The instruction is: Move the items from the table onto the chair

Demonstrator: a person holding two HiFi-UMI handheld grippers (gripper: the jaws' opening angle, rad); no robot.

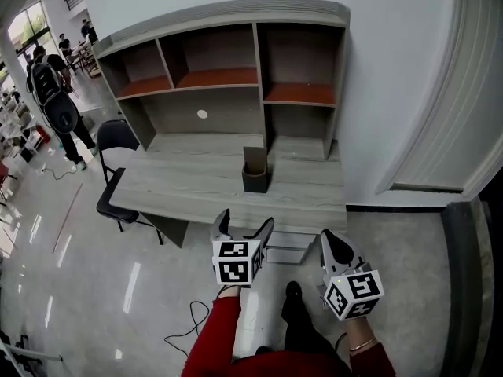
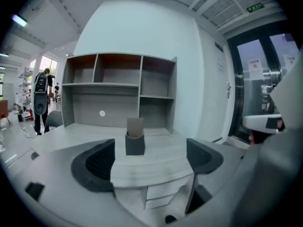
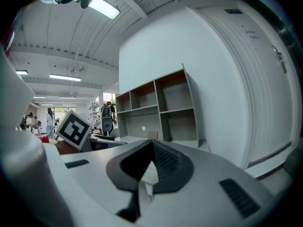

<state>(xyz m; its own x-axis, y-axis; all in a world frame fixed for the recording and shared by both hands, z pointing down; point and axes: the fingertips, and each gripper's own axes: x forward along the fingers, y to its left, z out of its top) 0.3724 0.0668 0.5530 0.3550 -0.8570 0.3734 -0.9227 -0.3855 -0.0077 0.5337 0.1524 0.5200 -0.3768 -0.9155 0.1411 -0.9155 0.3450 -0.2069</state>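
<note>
A dark grey holder (image 1: 255, 172) with a brown card standing in it sits upright near the middle of the grey desk (image 1: 181, 187). It is the only item I see on the desktop. A black chair (image 1: 115, 166) stands at the desk's left end. My left gripper (image 1: 245, 221) hovers off the desk's front edge, open and empty. In the left gripper view the holder (image 2: 135, 139) shows far ahead between the spread jaws of the left gripper (image 2: 149, 157). My right gripper (image 1: 336, 246) is held lower right, shut with nothing in it; in its own view the right gripper (image 3: 152, 151) has its pads together.
A shelf hutch (image 1: 228, 77) rises along the desk's back. Drawers (image 1: 292, 246) sit under the desk's right front. A dark cable (image 1: 189, 320) lies on the floor by my feet. A person with a backpack (image 1: 55, 100) stands far left. White wall and door (image 1: 440, 132) close the right.
</note>
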